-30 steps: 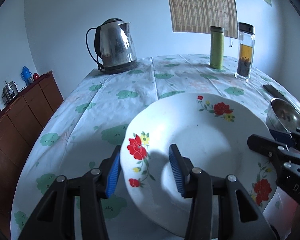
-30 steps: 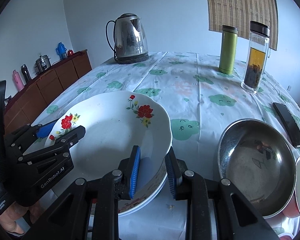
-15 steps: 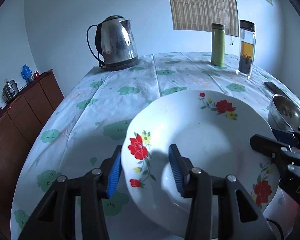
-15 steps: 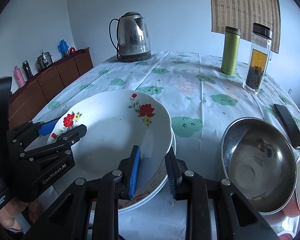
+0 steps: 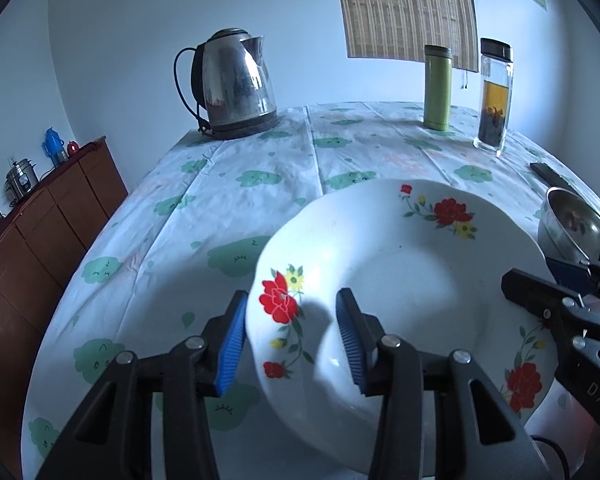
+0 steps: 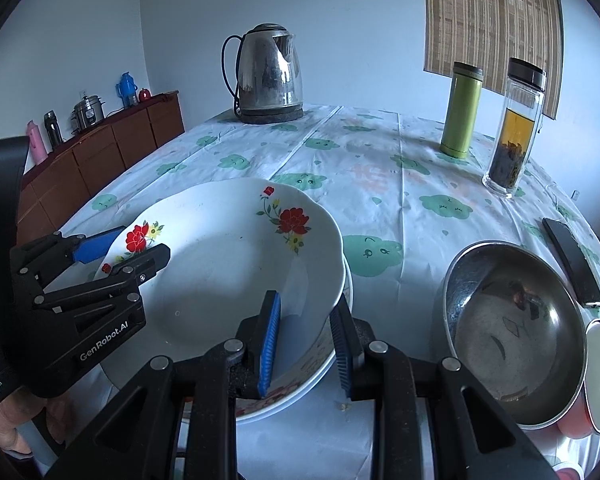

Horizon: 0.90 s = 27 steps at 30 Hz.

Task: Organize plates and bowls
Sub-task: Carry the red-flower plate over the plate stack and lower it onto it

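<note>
A white deep plate with red flowers [image 5: 400, 280] [image 6: 228, 264] is held by both grippers above a stack of similar plates [image 6: 300, 380]. My left gripper [image 5: 292, 336] straddles its left rim, blue pads either side of it. My right gripper [image 6: 306, 344] is shut on its near right rim. The left gripper also shows in the right wrist view [image 6: 112, 248], and the right gripper in the left wrist view [image 5: 556, 280]. A steel bowl [image 6: 512, 340] [image 5: 572, 228] sits to the right on the table.
A steel kettle [image 6: 268, 76] stands at the far side of the cloud-print tablecloth [image 6: 380, 184]. A green flask [image 6: 460, 110], a glass tea bottle [image 6: 516, 128] and a black phone [image 6: 572, 264] are at the right. A wooden sideboard [image 6: 100, 152] stands left.
Both views have sunk a little and tilted, so the kettle and bottles sit higher in frame. The flowered plate stays gripped between the two grippers, slightly lower towards the stack.
</note>
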Motion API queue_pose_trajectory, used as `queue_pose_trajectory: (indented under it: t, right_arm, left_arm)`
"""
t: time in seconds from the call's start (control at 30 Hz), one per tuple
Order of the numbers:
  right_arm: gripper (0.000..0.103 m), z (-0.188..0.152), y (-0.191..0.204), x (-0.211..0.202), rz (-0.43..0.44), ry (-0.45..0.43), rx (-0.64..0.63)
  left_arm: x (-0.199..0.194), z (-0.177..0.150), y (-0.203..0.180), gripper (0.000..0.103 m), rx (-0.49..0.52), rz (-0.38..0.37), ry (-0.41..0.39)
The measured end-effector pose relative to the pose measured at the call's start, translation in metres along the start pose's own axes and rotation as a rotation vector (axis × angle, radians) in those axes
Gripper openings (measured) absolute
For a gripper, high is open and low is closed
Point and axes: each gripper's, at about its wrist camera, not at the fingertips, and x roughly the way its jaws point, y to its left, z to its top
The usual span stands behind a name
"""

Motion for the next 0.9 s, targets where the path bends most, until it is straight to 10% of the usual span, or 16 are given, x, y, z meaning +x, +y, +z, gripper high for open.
queue_pose_trajectory:
  t: [0.9]
  right_arm:
    - [0.028, 0.0000, 0.0033, 0.0000, -0.007, -0.006, -0.020]
  left_arm:
    - [-0.0008, 0.0002, 0.0010, 0.044, -0.004, 0.004, -0.004]
